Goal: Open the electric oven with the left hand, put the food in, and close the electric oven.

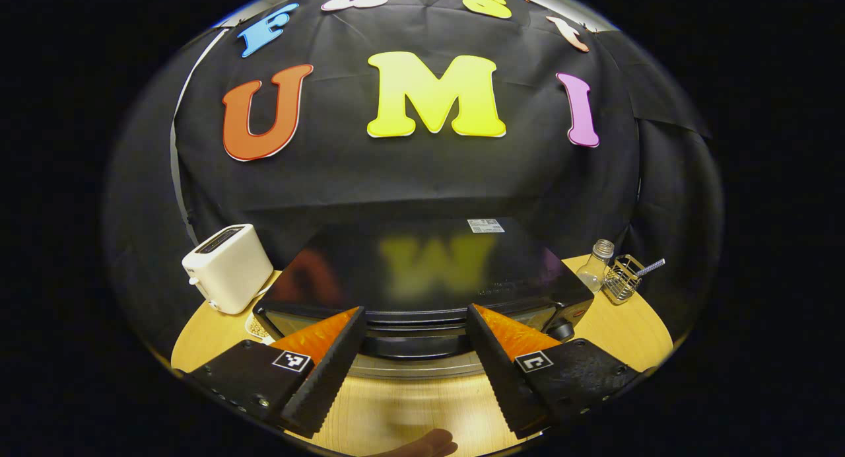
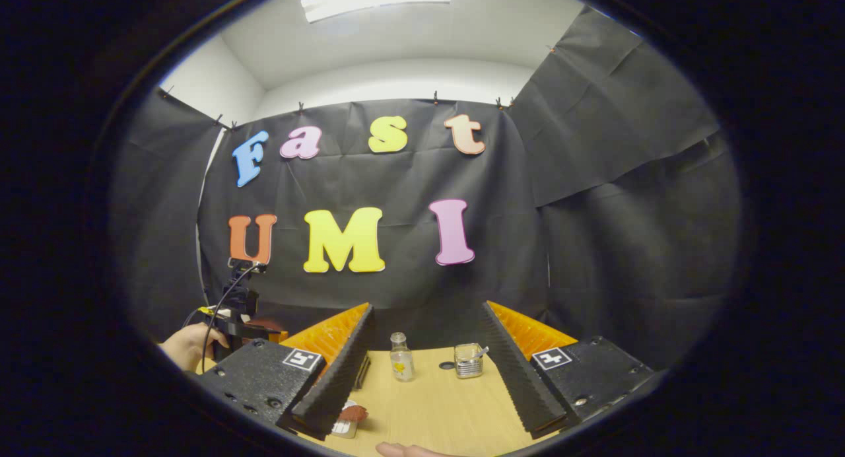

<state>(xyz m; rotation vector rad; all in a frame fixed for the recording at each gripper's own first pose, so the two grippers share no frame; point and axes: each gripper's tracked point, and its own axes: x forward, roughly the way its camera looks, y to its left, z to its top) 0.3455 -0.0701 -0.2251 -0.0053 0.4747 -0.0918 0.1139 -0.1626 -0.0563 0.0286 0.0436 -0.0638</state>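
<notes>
Bench (image 1: 614,331): pale wood top, round-edged, carrying everything below

Electric oven (image 1: 422,272): largest item, dark glossy top, set at the middle of the bench, door shut. Its front edge and handle bar (image 1: 416,325) show between the fingers of the left tool, and a control knob (image 1: 561,330) sits at the front right corner. Judged step: opening the door, not yet begun

Toaster (image 1: 228,267): white, just beside the oven's left flank. Not part of the task; keep the left tool away from it on approach

Left tool (image 1: 414,361): released, jaws wide apart, holding nothing, poised above and in front of the oven's front edge with the handle bar centred in the gap. Advice: lower squarely so both fingers straddle the bar, close fully before pulling, then draw along the arc of the door's hinge, not straight back, so the oven does not slide on the bench

Right tool (image 2: 422,378): released, jaws wide, nothing between them, held over the bench's right part. Advice: hold it back until the door is fully down

Wire holder (image 1: 624,279): small metal basket with a utensil in it, at the oven's right rear

Glass bottle (image 1: 597,265): small, clear, upright, just beside the wire holder

Food (image 2: 350,419): judged to be the small brown-topped item on the bench below the right tool's left finger; partly hidden, kind cannot be told
</notes>
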